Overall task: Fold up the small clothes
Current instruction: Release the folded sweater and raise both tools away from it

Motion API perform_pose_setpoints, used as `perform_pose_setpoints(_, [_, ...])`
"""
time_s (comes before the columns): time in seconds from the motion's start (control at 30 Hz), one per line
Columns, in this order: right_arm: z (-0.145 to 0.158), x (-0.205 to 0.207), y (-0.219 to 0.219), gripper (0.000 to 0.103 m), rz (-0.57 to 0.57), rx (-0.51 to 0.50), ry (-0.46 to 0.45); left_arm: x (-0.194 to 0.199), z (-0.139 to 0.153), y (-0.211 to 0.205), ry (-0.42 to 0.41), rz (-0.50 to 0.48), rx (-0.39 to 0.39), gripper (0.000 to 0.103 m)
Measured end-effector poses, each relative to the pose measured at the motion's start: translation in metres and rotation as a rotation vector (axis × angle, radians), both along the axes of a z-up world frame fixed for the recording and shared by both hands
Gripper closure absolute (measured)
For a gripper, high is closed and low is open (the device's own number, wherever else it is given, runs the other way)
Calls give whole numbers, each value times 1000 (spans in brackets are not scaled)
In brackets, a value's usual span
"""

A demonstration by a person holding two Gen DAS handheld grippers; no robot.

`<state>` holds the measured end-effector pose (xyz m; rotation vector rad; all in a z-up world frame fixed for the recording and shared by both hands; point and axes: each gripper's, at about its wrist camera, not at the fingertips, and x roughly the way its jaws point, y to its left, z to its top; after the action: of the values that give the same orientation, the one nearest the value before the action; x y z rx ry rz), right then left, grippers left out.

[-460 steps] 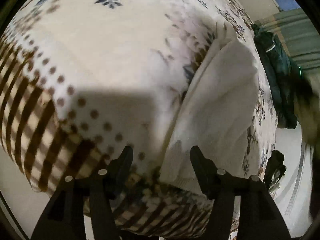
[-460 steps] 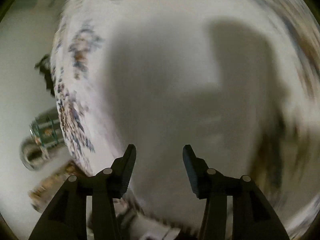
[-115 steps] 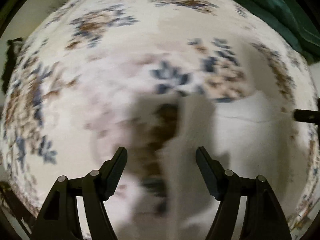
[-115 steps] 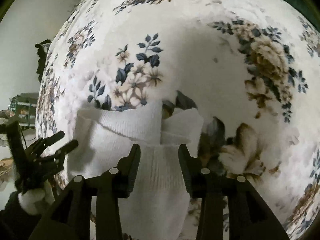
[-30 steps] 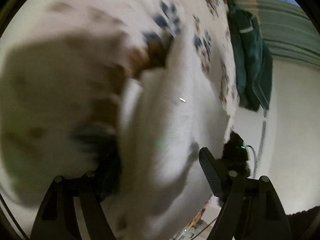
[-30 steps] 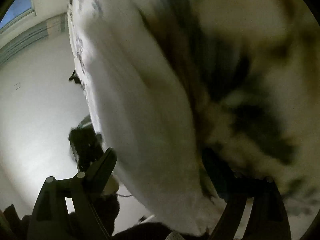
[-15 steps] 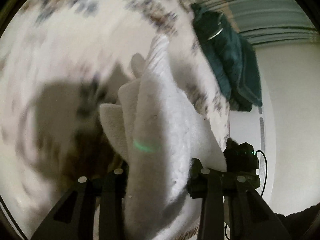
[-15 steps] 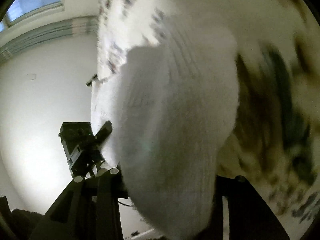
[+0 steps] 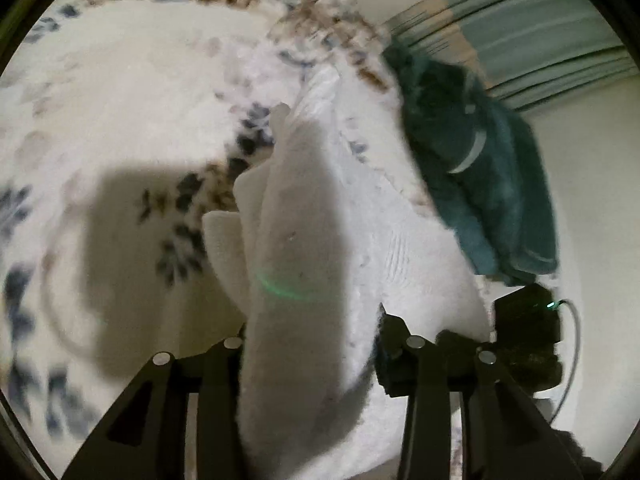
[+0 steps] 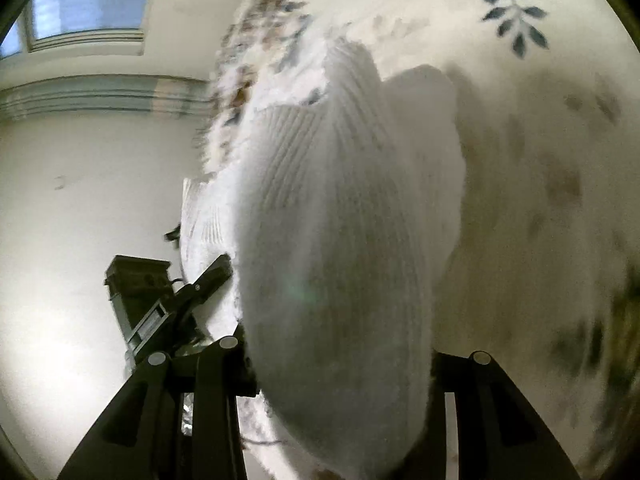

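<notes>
A white ribbed garment (image 9: 304,240) is gripped by both tongs and held bunched over a floral cloth (image 9: 112,92). In the left wrist view, the left tongs (image 9: 310,344) are seen closed on the garment, with a thick fold of fabric filling the gap between the two black fingers (image 9: 394,356). From there the garment runs up and away as a long folded ridge, a smaller flap being seen on its left side. A shadow is cast on the floral cloth to the left of the garment.

In the right wrist view, the right tongs (image 10: 340,360) are likewise seen clamped on the garment (image 10: 340,240), whose ribbed bulk swells between and over the fingers and hides their tips. The left tongs (image 10: 208,276) are visible at the garment's left edge, touching it.

A dark green cloth (image 9: 476,168) lies at the far edge of the floral cloth, apart from the garment. A window (image 10: 88,4) is seen at the upper left of the right view.
</notes>
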<state>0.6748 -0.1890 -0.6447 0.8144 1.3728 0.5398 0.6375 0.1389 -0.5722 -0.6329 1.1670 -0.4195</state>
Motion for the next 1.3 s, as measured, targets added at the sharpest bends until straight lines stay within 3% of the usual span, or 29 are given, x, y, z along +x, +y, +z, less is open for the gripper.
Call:
perform_pose_setpoints(0.1, [-19,31,4,56,20,-77,44,25,-35,-3,78,-22,60,58])
perform_pose_setpoints(0.2, [-21,24,6,40,46,-173,59,22,-37,1,88,-13,66,49])
perform_pose_setpoints(0.23, [-16,21,8,35,59,-231,44,18,-34,2,86,-6,89,40])
perform_pose_setpoints(0.27, [-9,16,11,26,68,-302,25,13,-28,4,85,6,136,38])
perform_pose_setpoints(0.37, [11,-15,20,15,66,-527,-36,-13,-7,7,19,34,276,34])
perform_pose_setpoints(0.43, [25,-32,28,2,47,-687,-70,-32,8,1,-31,52,393,23])
perform_pose_setpoints(0.47, [34,-42,34,0,38,-765,-92,-44,15,-2,-51,55,484,11])
perform_pose_setpoints(0.53, [48,-60,49,0,38,-881,-119,-57,25,-9,-58,59,594,0])
perform_pose_setpoints(0.6, [65,-70,61,0,29,-954,-139,-77,38,-16,-73,74,653,0])
perform_pose_setpoints(0.73, [112,-126,27,0,-14,-1031,-182,-108,69,-24,-62,95,693,0])
perform_pose_setpoints(0.83, [157,-161,12,0,-44,-1026,-192,-126,101,-36,-72,100,707,0])
perform_pose_setpoints(1.3, [410,-342,3,0,-160,-1020,-382,-272,320,-69,-267,133,733,0])
